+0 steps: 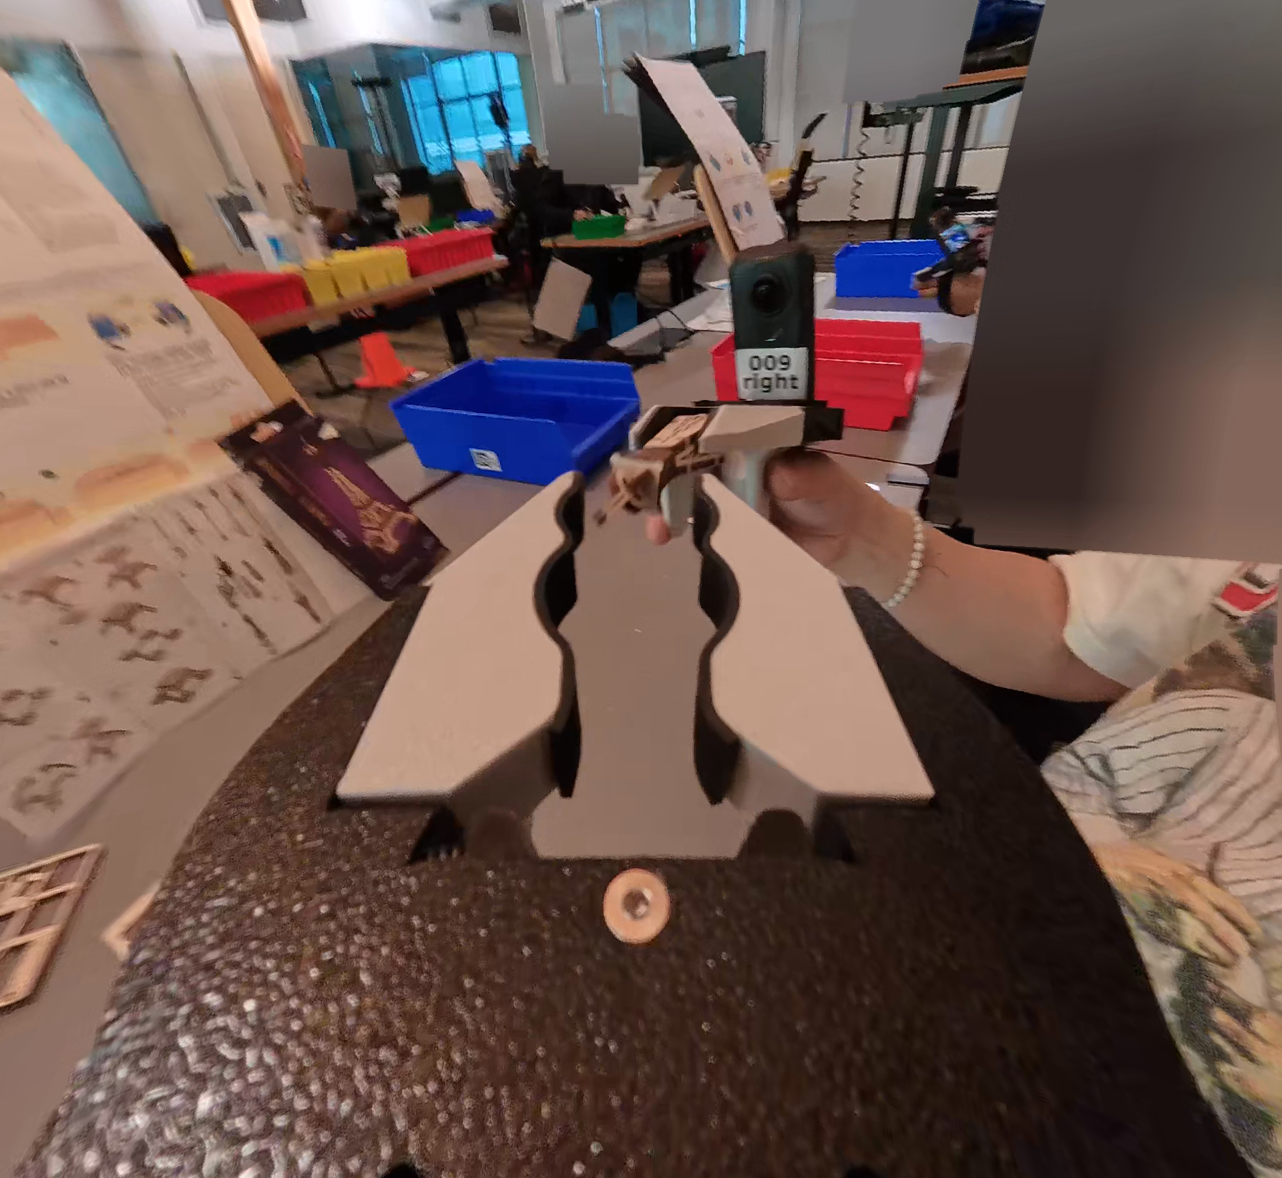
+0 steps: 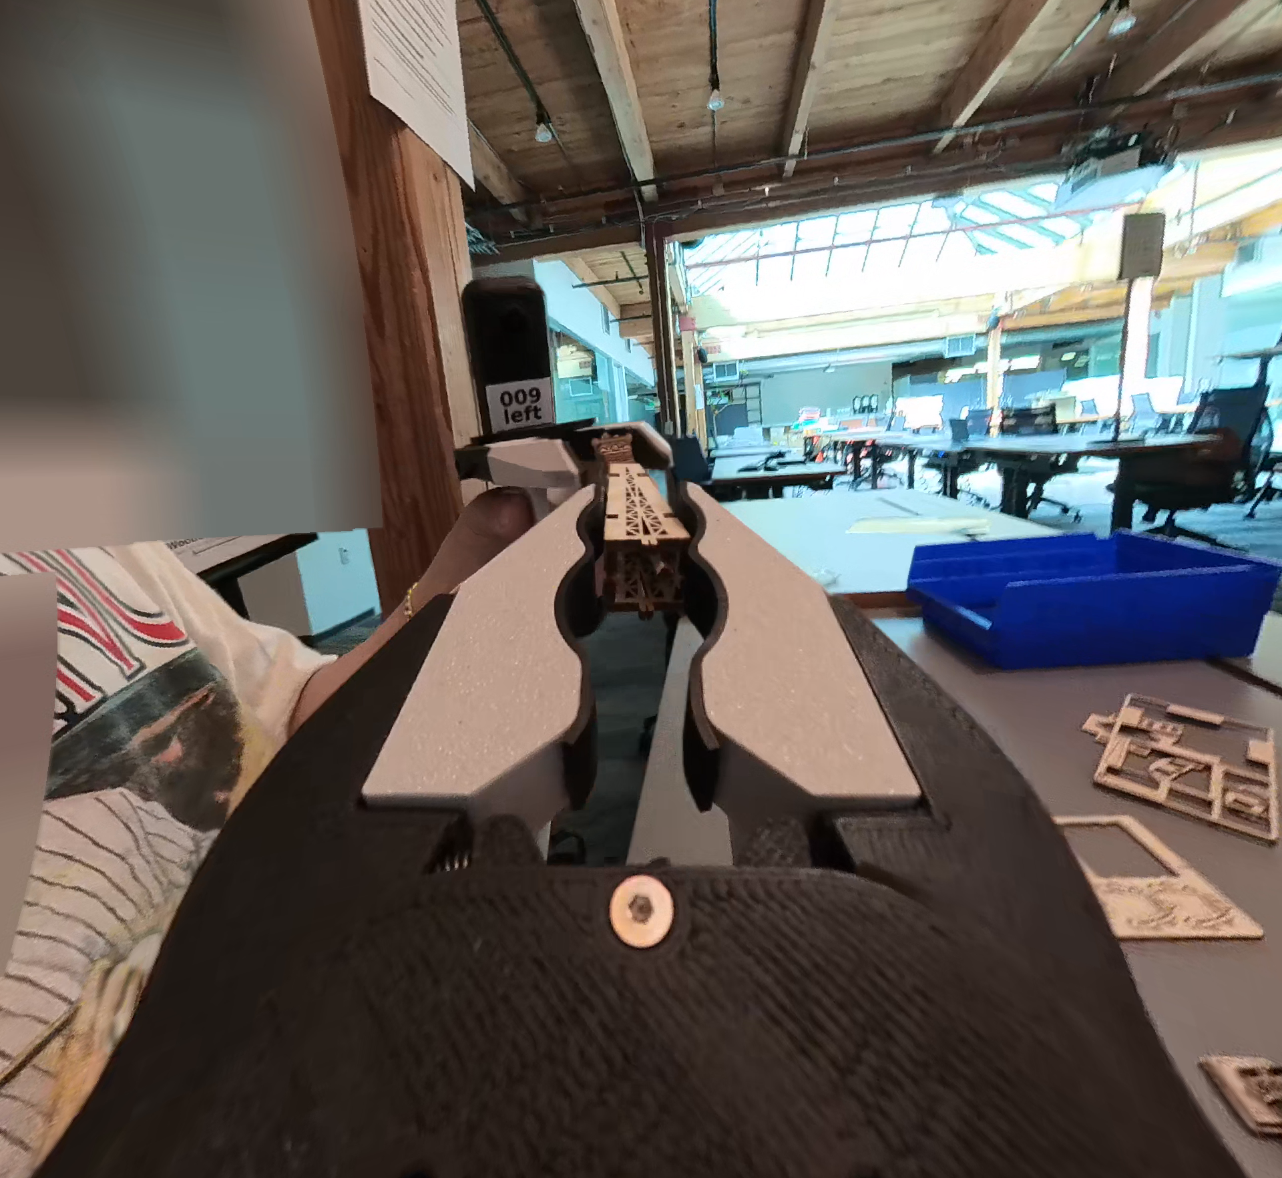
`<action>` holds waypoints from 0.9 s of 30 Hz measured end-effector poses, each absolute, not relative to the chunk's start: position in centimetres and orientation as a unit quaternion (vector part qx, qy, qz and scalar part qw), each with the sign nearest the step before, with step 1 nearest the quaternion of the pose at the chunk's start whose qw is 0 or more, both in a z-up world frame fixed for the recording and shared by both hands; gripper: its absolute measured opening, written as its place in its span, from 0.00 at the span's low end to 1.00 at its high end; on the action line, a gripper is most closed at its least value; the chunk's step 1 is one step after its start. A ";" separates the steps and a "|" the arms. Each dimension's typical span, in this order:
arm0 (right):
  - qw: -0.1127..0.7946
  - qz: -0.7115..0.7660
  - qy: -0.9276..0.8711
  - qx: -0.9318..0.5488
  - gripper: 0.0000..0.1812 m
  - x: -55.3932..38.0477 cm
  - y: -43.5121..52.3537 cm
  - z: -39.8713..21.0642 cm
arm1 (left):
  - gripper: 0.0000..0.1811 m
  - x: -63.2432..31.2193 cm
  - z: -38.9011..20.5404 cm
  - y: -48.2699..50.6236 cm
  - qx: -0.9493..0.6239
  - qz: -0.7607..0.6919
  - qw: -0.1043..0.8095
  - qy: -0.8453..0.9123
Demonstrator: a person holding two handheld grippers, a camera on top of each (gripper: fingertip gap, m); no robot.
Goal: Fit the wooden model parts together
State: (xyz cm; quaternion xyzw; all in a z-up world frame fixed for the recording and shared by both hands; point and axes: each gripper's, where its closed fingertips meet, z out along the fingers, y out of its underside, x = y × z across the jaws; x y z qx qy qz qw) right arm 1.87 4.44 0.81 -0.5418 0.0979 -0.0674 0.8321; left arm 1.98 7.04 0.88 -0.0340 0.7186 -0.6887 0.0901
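Holding the wooden tower section [image 2: 642, 531] aloft in our right gripper [image 2: 642, 513], fingers clamped on it. Left gripper [image 1: 635, 506] fingers gape empty, just beside it. We judge: close squarely, press gently; lattice looks fragile. Part sheets [image 2: 1190, 763] lie on surface [image 2: 1040, 714].

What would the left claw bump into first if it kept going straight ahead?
Probably the wooden model held in the right claw, right beyond the open left claw. How near they are is hard to judge.
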 end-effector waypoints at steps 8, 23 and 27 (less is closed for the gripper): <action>0.823 -0.112 0.079 -0.551 0.10 1.6 2.6 1.3 | 0.12 1.8 1.5 9.0 -0.010 -0.671 0.158 0.724; 0.806 -0.098 0.052 -0.582 0.10 0.6 4.0 0.4 | 0.03 0.6 0.6 9.0 0.023 -0.651 0.135 0.747; 0.807 -0.076 0.056 -0.583 0.09 0.6 4.4 0.0 | 0.02 0.5 0.3 9.3 0.026 -0.651 0.116 0.750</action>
